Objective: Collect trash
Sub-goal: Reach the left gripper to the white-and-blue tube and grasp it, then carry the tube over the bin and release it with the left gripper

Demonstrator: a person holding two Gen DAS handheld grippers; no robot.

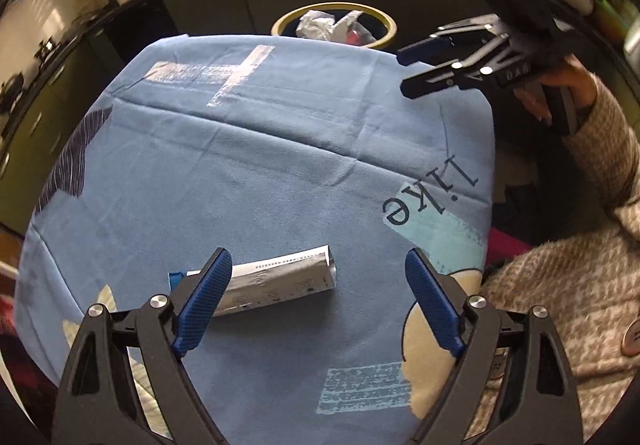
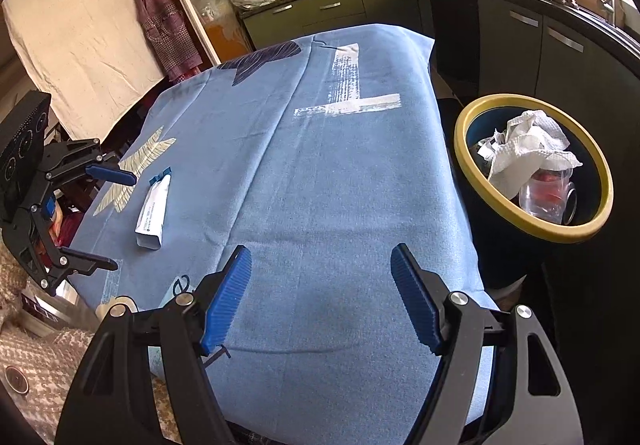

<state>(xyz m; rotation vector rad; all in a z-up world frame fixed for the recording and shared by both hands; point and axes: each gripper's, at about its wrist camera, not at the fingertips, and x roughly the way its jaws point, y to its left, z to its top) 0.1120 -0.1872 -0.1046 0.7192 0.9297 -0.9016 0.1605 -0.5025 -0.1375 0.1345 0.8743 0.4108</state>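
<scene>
The step in hand looks like the approach to the last loose piece of trash on the table (image 2: 320,173): a squeezed white tube (image 1: 276,283) with a blue cap lies flat on the blue cloth (image 1: 248,165), near the table edge farthest from the trash bin (image 2: 600,201), and the left gripper (image 1: 318,299) hovers over it with its blue pads spread wide and nothing between them. In the left wrist view the tube sits off-centre, its capped end passing behind the left pad (image 1: 204,301) while its crimped end lies in the gap, so whether pad and tube touch cannot be told; the right wrist view shows the gripper apart from it, beside the table edge. The next move probably calls for centring the jaws across the tube's narrow width, lowering until the pads flank it, then closing gently, since the soft, flattened body may slip or buckle. The right gripper (image 2: 322,295) is idle over the near edge of the cloth beside the bin, its jaws apart and empty. The bin stands off the table by its edge, already holding crumpled paper towel (image 2: 524,149) and a clear plastic cup (image 2: 548,197); what lies deeper inside is hidden. The tube's print is too small to read, and the person shows only as a hand (image 1: 560,85) and a knitted sleeve (image 1: 600,149).
</scene>
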